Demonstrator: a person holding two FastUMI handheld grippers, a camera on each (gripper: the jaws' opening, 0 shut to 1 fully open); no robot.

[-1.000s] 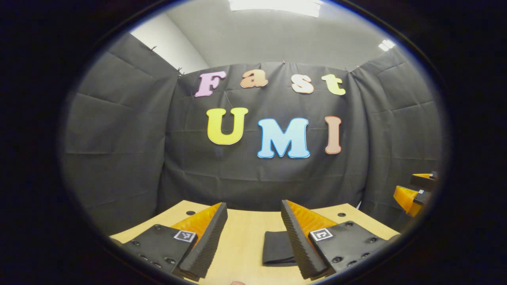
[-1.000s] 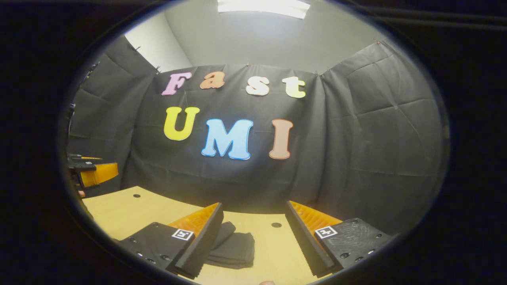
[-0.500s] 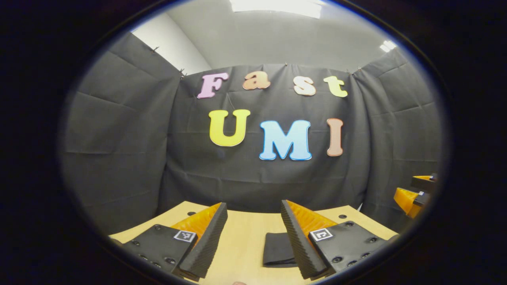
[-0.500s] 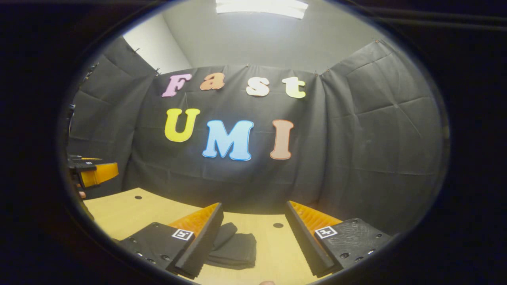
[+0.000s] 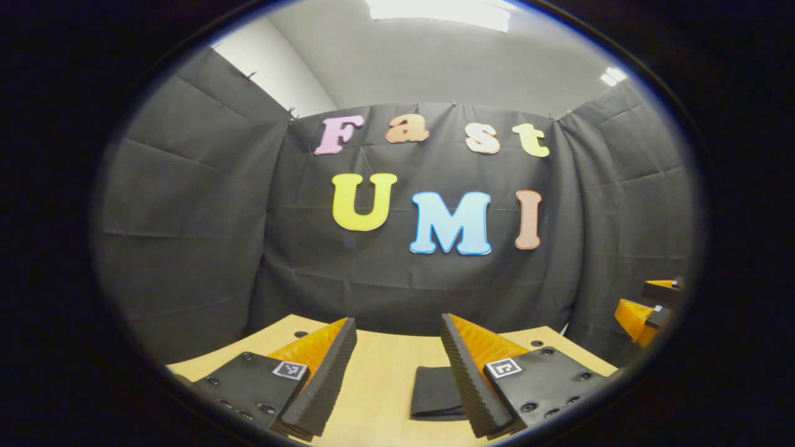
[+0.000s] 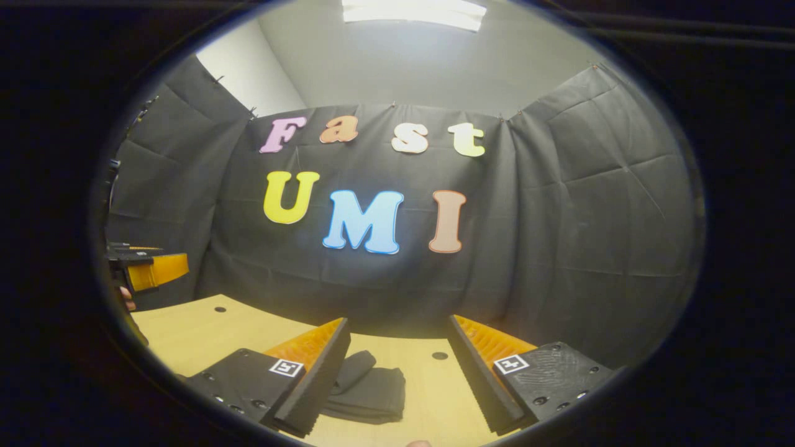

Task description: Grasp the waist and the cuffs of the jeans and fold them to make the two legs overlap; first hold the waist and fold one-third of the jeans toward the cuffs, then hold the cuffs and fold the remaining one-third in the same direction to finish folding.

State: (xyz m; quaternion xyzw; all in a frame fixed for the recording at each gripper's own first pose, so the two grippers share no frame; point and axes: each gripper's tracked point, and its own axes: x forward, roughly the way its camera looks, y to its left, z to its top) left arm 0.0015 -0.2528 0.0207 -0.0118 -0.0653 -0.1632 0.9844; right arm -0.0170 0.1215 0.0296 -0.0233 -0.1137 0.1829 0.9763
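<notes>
Two claws, both raised above the tabletop (image 5: 385,372) and both spread wide w/ nothing between the fingers. Left claw (image 5: 397,379) looks along the wood; the jeans (image 5: 438,392) lie flat as a small dark bundle just ahead, partly hidden behind its right-hand finger. In the right gripper view the right claw (image 6: 397,379) has the same bundle (image 6: 366,391) low and left of centre, tucked against its left-hand finger, not gripped. The other claw shows far off at each view's edge (image 5: 646,310) (image 6: 146,270).

Judging by the compact stacked shape, the folds look done or nearly so; can't tell waist from cuffs from here.

Handling, my guess: denim-type cloth, soft and limp but thick when layered, moderate weight, not slippery or fragile. Layers will slide apart if only the top one is pinched. Best hold is at an edge or corner, fingers biting through all layers at once, one claw per corner so the bundle stays square.
</notes>
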